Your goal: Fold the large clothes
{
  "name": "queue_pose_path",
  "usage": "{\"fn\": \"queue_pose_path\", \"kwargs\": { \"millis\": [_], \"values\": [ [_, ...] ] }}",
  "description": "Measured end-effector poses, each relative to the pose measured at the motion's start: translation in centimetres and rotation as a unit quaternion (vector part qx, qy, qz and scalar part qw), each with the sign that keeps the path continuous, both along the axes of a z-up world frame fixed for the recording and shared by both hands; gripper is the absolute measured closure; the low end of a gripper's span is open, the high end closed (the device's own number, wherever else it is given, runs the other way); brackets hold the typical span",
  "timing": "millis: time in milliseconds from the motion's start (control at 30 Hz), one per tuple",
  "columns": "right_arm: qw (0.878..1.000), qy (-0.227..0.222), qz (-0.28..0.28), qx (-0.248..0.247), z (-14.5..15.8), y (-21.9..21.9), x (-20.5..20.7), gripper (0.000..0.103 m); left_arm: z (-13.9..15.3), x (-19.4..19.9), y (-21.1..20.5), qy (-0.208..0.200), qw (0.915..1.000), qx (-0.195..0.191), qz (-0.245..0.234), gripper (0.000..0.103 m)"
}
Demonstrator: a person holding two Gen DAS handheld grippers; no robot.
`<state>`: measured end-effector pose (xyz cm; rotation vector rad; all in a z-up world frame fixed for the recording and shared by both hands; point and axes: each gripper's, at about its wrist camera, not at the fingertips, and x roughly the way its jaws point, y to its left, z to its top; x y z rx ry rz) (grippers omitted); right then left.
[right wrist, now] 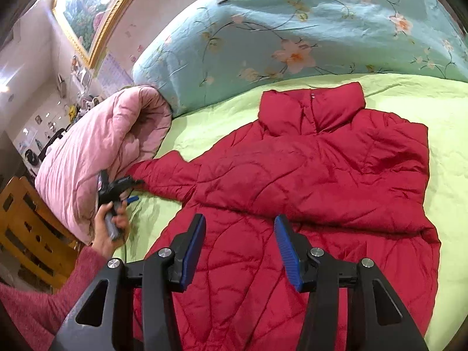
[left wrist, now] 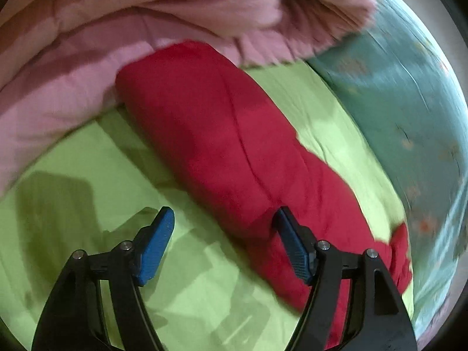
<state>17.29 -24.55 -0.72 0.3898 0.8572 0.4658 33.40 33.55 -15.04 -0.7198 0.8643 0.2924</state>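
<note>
A red quilted puffer jacket (right wrist: pixel 307 181) lies flat on the lime green sheet (right wrist: pixel 438 108), collar at the far end, its right sleeve folded across the body. Its left sleeve (left wrist: pixel 222 146) stretches out toward the pink quilt. My left gripper (left wrist: pixel 223 219) is open and empty, just above the sleeve's cuff end; it also shows in the right wrist view (right wrist: pixel 128 188), held in a hand. My right gripper (right wrist: pixel 239 222) is open and empty, above the jacket's lower body.
A rolled pink quilt (right wrist: pixel 96 152) lies left of the jacket and touches the sleeve end. A teal floral duvet (right wrist: pixel 292 35) is piled at the far end. A wooden chair (right wrist: pixel 26 228) stands beside the bed at left.
</note>
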Motion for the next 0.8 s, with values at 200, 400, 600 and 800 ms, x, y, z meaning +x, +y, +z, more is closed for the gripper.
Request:
{"fn": "queue_pose_path", "kwargs": {
  "millis": [200, 400, 600, 800],
  "values": [
    [1.000, -0.002, 0.009, -0.007, 0.2, 0.5, -1.4, 0.051, -0.7, 2.7, 2.7, -0.002, 0.9991, -0.027, 0.033, 0.024],
    [1.000, 0.013, 0.003, -0.013, -1.1, 0.1, -1.6, 0.051, 1.3, 3.2, 1.2, -0.019, 0.9990, 0.034, 0.021, 0.082],
    [1.000, 0.020, -0.011, -0.004, -1.9, -1.0, -1.8, 0.051, 3.6, 2.4, -0.4, -0.042, 0.9966, 0.070, 0.008, 0.096],
    [1.000, 0.014, -0.017, 0.000, -1.6, -1.6, -2.2, 0.051, 7.0, -0.3, -2.9, -0.091, 0.9919, 0.088, -0.007, 0.097]
  ]
}}
